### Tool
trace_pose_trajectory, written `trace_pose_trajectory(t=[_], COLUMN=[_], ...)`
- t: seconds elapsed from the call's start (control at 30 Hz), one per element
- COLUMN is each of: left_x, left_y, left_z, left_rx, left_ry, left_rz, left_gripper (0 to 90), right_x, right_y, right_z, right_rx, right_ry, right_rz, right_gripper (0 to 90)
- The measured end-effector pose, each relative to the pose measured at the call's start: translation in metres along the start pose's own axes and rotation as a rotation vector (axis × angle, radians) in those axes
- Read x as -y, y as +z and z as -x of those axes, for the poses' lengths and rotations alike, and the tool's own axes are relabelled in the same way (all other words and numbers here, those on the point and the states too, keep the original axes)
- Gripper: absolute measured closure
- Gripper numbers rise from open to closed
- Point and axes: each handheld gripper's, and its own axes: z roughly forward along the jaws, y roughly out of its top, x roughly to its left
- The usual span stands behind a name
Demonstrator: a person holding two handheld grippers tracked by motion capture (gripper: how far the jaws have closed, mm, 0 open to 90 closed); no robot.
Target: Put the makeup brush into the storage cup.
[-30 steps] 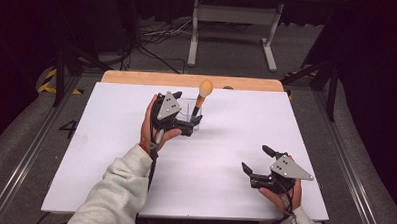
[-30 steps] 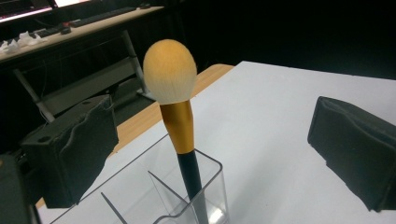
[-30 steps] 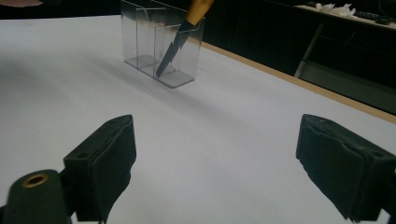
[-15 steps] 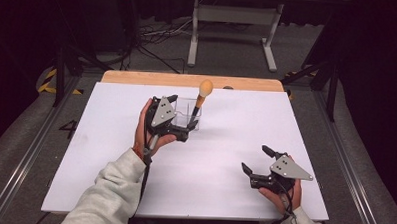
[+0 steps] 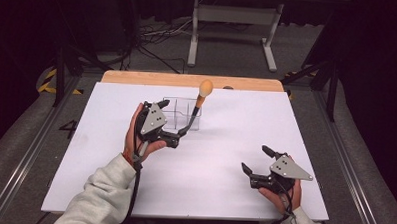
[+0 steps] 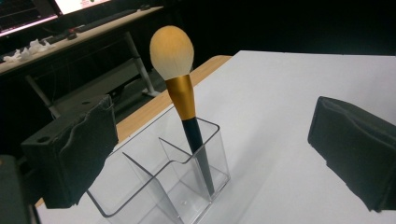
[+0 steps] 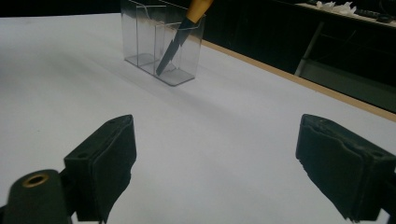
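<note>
A makeup brush with a pale bristle head, gold ferrule and dark handle is seen standing tilted in an end compartment of a clear acrylic organizer. The organizer is placed on the white table toward its far edge, a little left of the middle, just before the bare wooden strip along that edge. The brush head is leaned toward the far edge and is raised above the organizer's rim. The left gripper is held just beside the organizer on its near-left side, with its jaws spread wide and nothing between them; the brush is not touched. The right gripper is rested near the table's near right corner, well apart from the organizer, its jaws likewise spread and empty.
</note>
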Motion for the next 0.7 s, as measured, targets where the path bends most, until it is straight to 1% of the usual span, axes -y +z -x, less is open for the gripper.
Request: trace_pose_trajectory(t=[0.13, 0.17, 0.23, 0.27, 0.4, 0.43, 0.5, 0.53, 0.7], left_x=[0.001, 0.002, 0.002, 0.002, 0.003, 0.003, 0.004, 0.005, 0.01], left_y=[-0.002, -0.002, -0.002, -0.003, -0.004, -0.004, -0.006, -0.008, -0.013], left_z=[0.002, 0.003, 0.003, 0.003, 0.003, 0.003, 0.004, 0.004, 0.004], left_rx=[-0.002, -0.001, 0.002, 0.001, 0.005, 0.003, 0.005, 0.002, 0.005], left_ry=[0.008, 0.013, 0.009, 0.016, 0.008, 0.017, 0.017, 0.025, 0.007], left_rz=[0.007, 0.003, 0.002, -0.002, 0.006, 0.0, 0.001, -0.006, -0.001], left_gripper=[2.1, 2.1, 2.1, 2.1, 2.0, 2.0, 2.0, 2.1, 2.4], right_x=[0.001, 0.001, 0.001, 0.0, 0.0, 0.001, 0.001, 0.001, 0.0], right_y=[0.0, 0.0, 0.0, 0.0, 0.0, 0.0, 0.0, 0.0, 0.0], right_z=[0.001, 0.001, 0.0, 0.0, 0.0, 0.0, 0.0, 0.0, 0.001], right_rx=[0.0, 0.001, -0.001, -0.002, -0.005, -0.004, -0.004, -0.003, -0.001], right_ry=[0.004, 0.004, 0.003, 0.002, 0.001, 0.003, 0.003, 0.003, 0.003], right_rz=[-0.003, -0.002, -0.002, -0.002, -0.004, -0.003, -0.003, -0.003, -0.003], right_gripper=[12.8, 12.8, 12.8, 12.8, 12.8, 12.8, 12.8, 12.8, 12.8])
